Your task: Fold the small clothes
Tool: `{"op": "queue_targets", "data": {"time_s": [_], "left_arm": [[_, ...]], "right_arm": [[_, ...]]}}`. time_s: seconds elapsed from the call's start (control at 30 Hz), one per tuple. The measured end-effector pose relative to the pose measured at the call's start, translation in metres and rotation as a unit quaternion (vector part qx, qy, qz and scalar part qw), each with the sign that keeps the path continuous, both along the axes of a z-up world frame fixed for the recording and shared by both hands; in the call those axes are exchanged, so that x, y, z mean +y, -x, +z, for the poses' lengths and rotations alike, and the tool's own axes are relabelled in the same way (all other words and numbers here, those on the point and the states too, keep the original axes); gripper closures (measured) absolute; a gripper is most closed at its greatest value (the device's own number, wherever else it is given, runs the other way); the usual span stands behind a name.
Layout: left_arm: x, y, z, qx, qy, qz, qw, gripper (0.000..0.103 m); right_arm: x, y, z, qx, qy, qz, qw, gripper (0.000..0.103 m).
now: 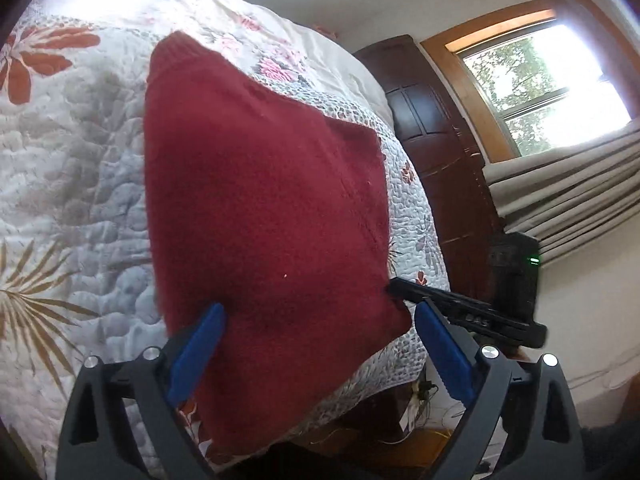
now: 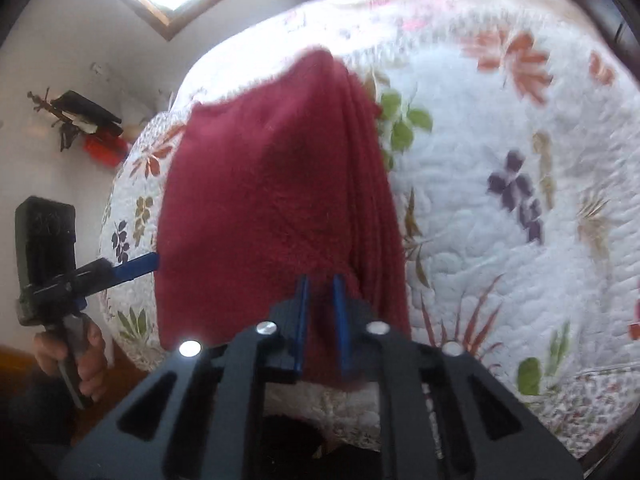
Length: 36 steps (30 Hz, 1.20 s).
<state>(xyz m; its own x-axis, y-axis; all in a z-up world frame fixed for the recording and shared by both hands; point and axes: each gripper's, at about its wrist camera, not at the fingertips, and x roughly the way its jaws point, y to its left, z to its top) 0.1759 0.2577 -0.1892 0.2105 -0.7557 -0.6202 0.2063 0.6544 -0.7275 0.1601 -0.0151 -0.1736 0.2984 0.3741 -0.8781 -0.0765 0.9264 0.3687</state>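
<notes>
With the red sweater [image 1: 264,208] as the landmark: it lies partly folded on a quilted bedspread [image 1: 60,160] with leaf and flower prints, near the edge of the bed.

In the left wrist view, the left gripper [image 1: 320,340] stands at the near edge of the sweater, its blue fingers [image 1: 196,352] spread wide with the cloth between them but not pinched. To the right of the sweater, the right gripper [image 1: 394,288] touches the corner of the cloth from the side; on its black body are some raised letters (too blurred to read). Further right of the sweater are a dark wooden cabinet [image 1: 436,152] and a window [image 1: 548,88] with grey curtains.

In the right wrist view, a hand [image 2: 76,356] left of the sweater holds the left gripper [image 2: 136,266], its blue tip at the edge of the cloth. At the near edge of the sweater the right gripper [image 2: 322,300] has its fingers narrow, pinching a fold of the red fabric.
</notes>
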Motion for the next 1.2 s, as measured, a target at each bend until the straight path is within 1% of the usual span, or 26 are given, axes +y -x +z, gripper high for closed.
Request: {"op": "queue_targets", "data": {"time_s": [0.03, 0.07, 0.1, 0.13, 0.2, 0.23, 0.3, 0.33, 0.4, 0.43, 0.47, 0.5, 0.53, 0.57, 0.63, 0.67, 0.7, 0.77, 0.87, 0.97, 1.03, 1.1, 1.2], "left_arm": [[0.001, 0.000, 0.004, 0.000, -0.005, 0.000, 1.0000, 0.007], [0.003, 0.005, 0.012, 0.002, -0.012, 0.000, 0.9999, 0.005], [0.007, 0.008, 0.014, 0.002, -0.018, 0.002, 0.9998, 0.004], [0.009, 0.012, 0.019, 0.003, -0.027, 0.005, 0.9996, 0.004], [0.015, 0.034, 0.037, -0.005, -0.066, 0.016, 0.9977, 0.004], [0.016, 0.043, 0.044, -0.011, -0.079, 0.019, 0.9966, 0.004], [0.016, 0.071, 0.065, -0.033, -0.119, 0.034, 0.9917, 0.004], [0.018, 0.077, 0.073, -0.039, -0.134, 0.044, 0.9892, 0.004], [0.019, 0.105, 0.101, -0.069, -0.169, 0.090, 0.9791, 0.004], [0.021, 0.119, 0.116, -0.089, -0.177, 0.118, 0.9730, 0.004], [0.028, 0.129, 0.126, -0.100, -0.181, 0.138, 0.9686, 0.004], [0.025, 0.138, 0.139, -0.107, -0.189, 0.158, 0.9633, 0.004], [0.021, 0.142, 0.147, -0.108, -0.195, 0.169, 0.9600, 0.004], [0.016, 0.150, 0.159, -0.104, -0.200, 0.176, 0.9583, 0.004], [0.003, 0.165, 0.180, -0.101, -0.192, 0.172, 0.9608, 0.004], [-0.001, 0.167, 0.186, -0.102, -0.198, 0.168, 0.9603, 0.004], [-0.009, 0.173, 0.193, -0.102, -0.211, 0.166, 0.9579, 0.004], [-0.021, 0.186, 0.202, -0.098, -0.233, 0.168, 0.9528, 0.004], [-0.033, 0.205, 0.209, -0.096, -0.224, 0.181, 0.9528, 0.004], [-0.049, 0.218, 0.206, -0.089, -0.248, 0.176, 0.9485, 0.004], [-0.057, 0.225, 0.207, -0.085, -0.265, 0.170, 0.9453, 0.004], [-0.063, 0.231, 0.208, -0.084, -0.272, 0.165, 0.9442, 0.004], [-0.063, 0.237, 0.213, -0.095, -0.278, 0.156, 0.9429, 0.004]], "right_arm": [[0.002, 0.007, 0.015, -0.014, 0.012, -0.006, 1.000, 0.050], [0.004, 0.014, 0.026, -0.025, 0.023, -0.013, 0.999, 0.037], [0.007, 0.023, 0.043, -0.039, 0.041, -0.021, 0.998, 0.020], [0.007, 0.026, 0.052, -0.046, 0.053, -0.025, 0.997, 0.012], [0.014, 0.044, 0.076, -0.053, 0.088, -0.034, 0.994, 0.010], [0.014, 0.049, 0.081, -0.050, 0.095, -0.035, 0.994, 0.008], [0.022, 0.060, 0.093, -0.041, 0.118, -0.037, 0.991, 0.007], [0.022, 0.065, 0.100, -0.046, 0.134, -0.034, 0.989, 0.007], [0.029, 0.072, 0.114, -0.069, 0.160, -0.024, 0.984, 0.007], [0.031, 0.077, 0.125, -0.090, 0.172, -0.018, 0.981, 0.006], [0.031, 0.082, 0.134, -0.102, 0.178, -0.015, 0.979, 0.005], [0.030, 0.089, 0.144, -0.115, 0.187, -0.016, 0.976, 0.005], [0.029, 0.096, 0.152, -0.124, 0.189, -0.017, 0.974, 0.005], [0.027, 0.102, 0.158, -0.134, 0.189, -0.018, 0.973, 0.004], [0.018, 0.117, 0.167, -0.147, 0.171, -0.015, 0.974, 0.003], [0.014, 0.124, 0.170, -0.148, 0.164, -0.012, 0.975, 0.003], [0.010, 0.130, 0.174, -0.150, 0.160, -0.012, 0.976, 0.003], [0.005, 0.143, 0.182, -0.156, 0.163, -0.009, 0.974, 0.003], [-0.006, 0.160, 0.193, -0.164, 0.170, -0.010, 0.972, 0.003], [-0.012, 0.174, 0.200, -0.158, 0.176, -0.011, 0.972, 0.003], [-0.013, 0.186, 0.206, -0.162, 0.178, -0.014, 0.971, 0.003], [-0.009, 0.196, 0.211, -0.166, 0.175, -0.017, 0.970, 0.003], [0.000, 0.202, 0.212, -0.166, 0.179, -0.019, 0.970, 0.003]]}}
